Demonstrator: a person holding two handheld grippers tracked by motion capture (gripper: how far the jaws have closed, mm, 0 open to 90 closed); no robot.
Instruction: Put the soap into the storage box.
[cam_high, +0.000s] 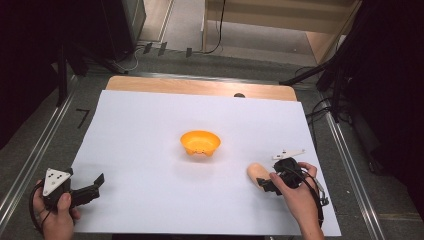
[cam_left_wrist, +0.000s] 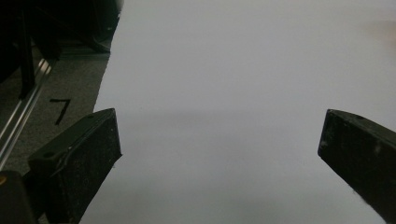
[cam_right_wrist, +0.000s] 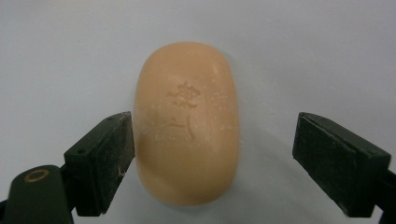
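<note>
- While the person's right hand (cam_high: 295, 192) grips its tool from behind near the right edge of the white sheet (cam_high: 150, 150), the right gripper (cam_high: 263, 183) points leftward and slightly toward the person, low over the table.
- The jaws of that gripper stand apart, and a peach-coloured bar of soap (cam_right_wrist: 187, 121) lies between them on the sheet.
- In the right gripper view, the left jaw's inner face sits right against the soap's edge; whether it presses or merely touches, I cannot tell. The right jaw stands clear of the soap, with a strip of white sheet between them.
- The soap lies flat with its long axis running along the jaws, its stamped face up, its far end reaching past the jaw tips.
- In the high view the soap (cam_high: 256, 173) pokes out just ahead of the gripper's black body, and an orange bowl (cam_high: 200, 142) sits well beyond the jaw tips, near the sheet's middle.
- The left hand (cam_high: 55, 210) holds the left gripper (cam_high: 95, 186) at the near left corner, wrist low, the grey three-cornered plate (cam_high: 54, 180) facing up.
- Its jaws are spread wide over bare sheet, with nothing between them, pointing rightward across the table.
</note>
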